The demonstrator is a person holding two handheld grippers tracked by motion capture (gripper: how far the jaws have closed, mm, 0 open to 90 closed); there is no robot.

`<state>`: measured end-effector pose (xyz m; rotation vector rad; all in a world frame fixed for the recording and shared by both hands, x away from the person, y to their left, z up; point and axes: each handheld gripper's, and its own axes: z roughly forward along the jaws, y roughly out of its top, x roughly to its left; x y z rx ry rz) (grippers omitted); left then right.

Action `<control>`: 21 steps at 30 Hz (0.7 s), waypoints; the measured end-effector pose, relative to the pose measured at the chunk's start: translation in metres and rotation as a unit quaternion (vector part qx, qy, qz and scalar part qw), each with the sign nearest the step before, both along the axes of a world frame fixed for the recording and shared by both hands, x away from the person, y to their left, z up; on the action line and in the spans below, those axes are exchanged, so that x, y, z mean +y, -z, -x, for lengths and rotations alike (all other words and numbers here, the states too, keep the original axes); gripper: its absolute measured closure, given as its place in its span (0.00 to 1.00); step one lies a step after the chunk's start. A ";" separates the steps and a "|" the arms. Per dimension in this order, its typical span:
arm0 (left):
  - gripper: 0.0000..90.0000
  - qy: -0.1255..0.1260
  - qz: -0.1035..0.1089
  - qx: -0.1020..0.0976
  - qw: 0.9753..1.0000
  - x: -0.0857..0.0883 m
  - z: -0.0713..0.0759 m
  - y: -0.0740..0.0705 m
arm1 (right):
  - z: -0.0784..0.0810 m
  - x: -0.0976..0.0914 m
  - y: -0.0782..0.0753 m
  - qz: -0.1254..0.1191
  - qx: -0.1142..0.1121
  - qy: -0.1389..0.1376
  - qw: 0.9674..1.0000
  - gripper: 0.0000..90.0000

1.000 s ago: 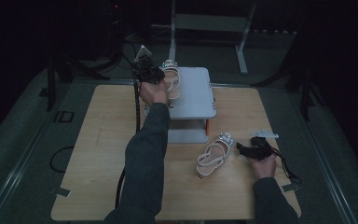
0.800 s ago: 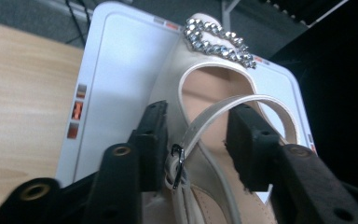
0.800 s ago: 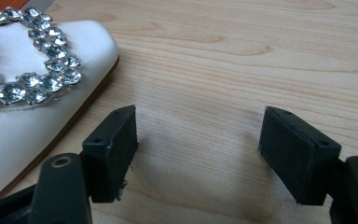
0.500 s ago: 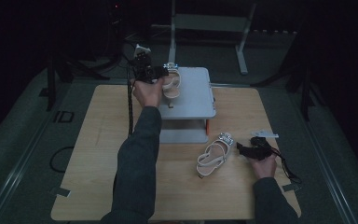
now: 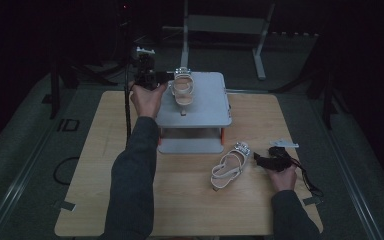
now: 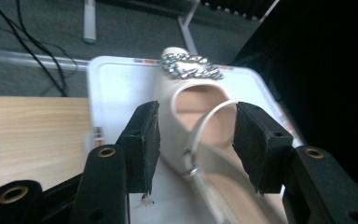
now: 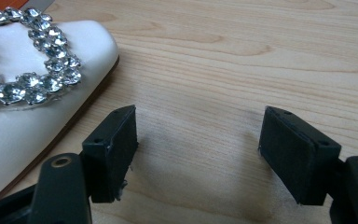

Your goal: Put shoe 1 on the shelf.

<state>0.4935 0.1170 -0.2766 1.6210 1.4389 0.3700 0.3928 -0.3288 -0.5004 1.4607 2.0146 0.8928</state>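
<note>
A pale sandal (image 5: 182, 89) with a jewelled strap lies on the white raised platform (image 5: 207, 112). My left gripper (image 5: 163, 83) sits at its left. In the left gripper view the sandal (image 6: 200, 100) lies between the pads (image 6: 145, 140) of my left gripper (image 6: 196, 137). The jaws have just been opening and stand wide, without pressing on it. The second sandal (image 5: 227, 168) rests on the wooden table (image 5: 105, 200). My right gripper (image 5: 258, 159) is just right of its toe, open and empty. In the right gripper view my right gripper (image 7: 198, 147) hovers over bare wood beside that sandal (image 7: 23, 112).
A small white piece (image 5: 284, 143) lies on the table behind the right hand. A metal frame (image 5: 225, 25) stands beyond the table on the dark floor. A black cable (image 5: 128, 107) hangs from the left gripper along the table's left part.
My left gripper has let go of the sandal on the platform and drawn back to the left. The sandal stays where it was. The right hand has not moved.
</note>
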 end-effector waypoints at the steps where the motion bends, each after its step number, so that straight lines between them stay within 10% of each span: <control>1: 0.57 0.002 -0.008 -0.001 1.000 0.003 0.001 0.000 | 0.000 0.000 0.000 0.000 0.000 0.000 1.000 0.31; 21: 0.59 0.007 -0.067 -0.001 0.998 0.062 0.021 0.034 | 0.000 0.000 0.000 0.001 0.001 0.000 1.000 0.31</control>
